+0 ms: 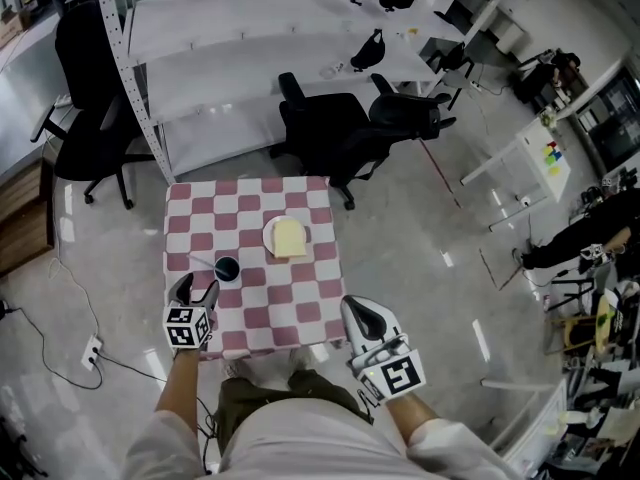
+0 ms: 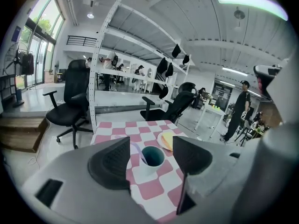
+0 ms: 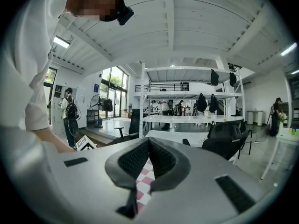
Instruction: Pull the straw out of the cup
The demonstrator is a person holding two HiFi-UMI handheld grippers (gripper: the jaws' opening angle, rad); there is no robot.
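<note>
— How do the grippers stand?
— Left gripper jaws apart, empty, near the cup; right gripper closed, empty, at the table edge.
— The straw?
— In the cup, leaning left. Not yet gripped or pulled.

You're facing a matt checked cloth, a smooth cup sitting on it, glossy floor gleaming around.
</note>
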